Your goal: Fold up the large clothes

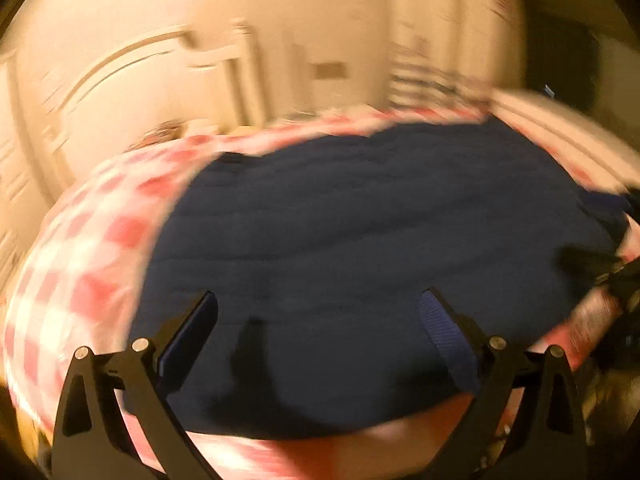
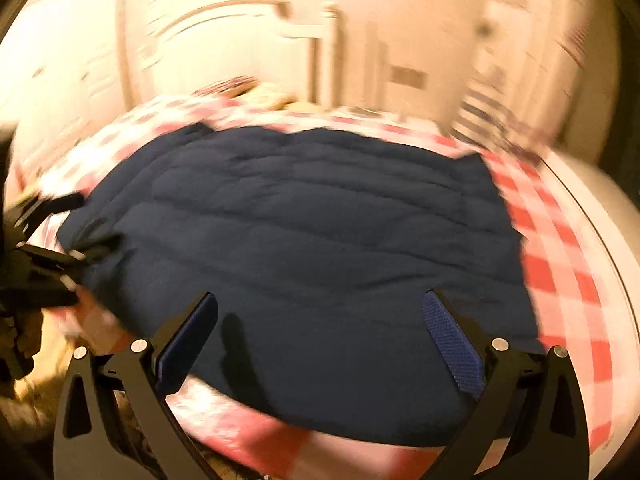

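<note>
A large dark navy quilted garment (image 1: 360, 232) lies spread flat on a red-and-white checked cloth (image 1: 80, 264). It also shows in the right wrist view (image 2: 312, 232). My left gripper (image 1: 318, 300) is open and empty, held above the garment's near edge. My right gripper (image 2: 320, 300) is open and empty too, above the near edge farther right. Each gripper shows at the side of the other's view: the right one (image 1: 604, 268) at the garment's right edge, the left one (image 2: 60, 248) at its left edge. Both views are motion-blurred.
The checked cloth (image 2: 560, 248) covers a raised surface like a bed or table. Pale panelled doors or cupboards (image 1: 168, 72) stand behind it. A striped item (image 1: 432, 80) lies at the far edge. Cluttered floor shows below the near edge (image 2: 32, 400).
</note>
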`<state>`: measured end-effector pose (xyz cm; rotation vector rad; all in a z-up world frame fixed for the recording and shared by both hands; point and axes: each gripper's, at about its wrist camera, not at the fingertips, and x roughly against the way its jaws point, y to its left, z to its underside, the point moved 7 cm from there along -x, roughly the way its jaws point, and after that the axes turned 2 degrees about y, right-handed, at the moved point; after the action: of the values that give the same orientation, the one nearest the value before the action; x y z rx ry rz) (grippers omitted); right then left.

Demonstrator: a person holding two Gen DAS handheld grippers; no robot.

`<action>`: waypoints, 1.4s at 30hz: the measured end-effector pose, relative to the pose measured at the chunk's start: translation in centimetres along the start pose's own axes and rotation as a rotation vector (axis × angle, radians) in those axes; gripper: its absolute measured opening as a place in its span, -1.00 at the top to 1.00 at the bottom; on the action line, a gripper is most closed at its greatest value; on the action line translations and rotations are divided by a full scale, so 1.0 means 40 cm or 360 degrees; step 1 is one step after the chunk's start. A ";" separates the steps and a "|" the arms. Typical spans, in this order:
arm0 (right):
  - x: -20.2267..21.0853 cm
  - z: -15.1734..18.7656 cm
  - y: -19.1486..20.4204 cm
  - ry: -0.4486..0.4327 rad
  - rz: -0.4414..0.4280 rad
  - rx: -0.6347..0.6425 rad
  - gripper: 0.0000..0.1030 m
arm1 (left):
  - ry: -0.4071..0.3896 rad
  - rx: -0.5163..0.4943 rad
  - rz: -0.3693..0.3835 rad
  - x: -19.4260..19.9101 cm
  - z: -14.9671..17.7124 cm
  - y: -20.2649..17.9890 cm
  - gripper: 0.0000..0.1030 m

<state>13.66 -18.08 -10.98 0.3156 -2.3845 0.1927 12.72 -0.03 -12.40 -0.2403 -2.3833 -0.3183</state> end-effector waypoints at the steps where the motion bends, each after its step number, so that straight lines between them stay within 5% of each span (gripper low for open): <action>1: -0.026 0.013 0.024 0.0040 0.0005 0.0050 -0.91 | 0.0018 -0.0033 -0.0035 -0.020 0.012 -0.023 -0.95; 4: -0.076 0.036 0.041 0.0039 0.0102 0.0109 -0.91 | 0.0028 -0.0048 -0.0101 -0.057 0.030 -0.035 -0.96; 16: -0.056 0.041 0.035 0.0091 0.0040 0.0094 -0.89 | 0.0086 -0.0008 0.0005 -0.044 0.025 -0.004 -0.96; 21: 0.035 0.037 -0.091 -0.0023 0.0101 -0.0129 -0.89 | -0.0089 0.0043 -0.0293 0.031 0.011 0.132 -0.95; 24: 0.009 0.091 -0.196 0.0068 0.0149 -0.0322 -0.90 | 0.0111 0.0248 -0.0238 -0.035 0.057 0.234 -0.96; 26: -0.006 0.115 -0.215 0.0042 0.0029 -0.0394 -0.90 | 0.0123 0.0374 -0.0054 -0.065 0.078 0.265 -0.96; 31: -0.012 0.108 -0.203 0.0093 0.0089 -0.0365 -0.90 | 0.0143 0.0288 -0.0170 -0.070 0.069 0.256 -0.96; 36: 0.039 0.101 -0.227 0.0012 0.0180 -0.0409 -0.90 | 0.0146 0.0301 -0.0139 -0.077 0.066 0.255 -0.96; 42: -0.002 0.130 -0.250 0.0068 0.0084 -0.0472 -0.91 | 0.0135 0.0297 -0.0144 -0.077 0.070 0.260 -0.96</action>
<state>13.18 -28.82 -14.36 0.1075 -2.3389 -0.1291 15.90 10.43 -14.85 -0.0319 -2.3257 -0.1434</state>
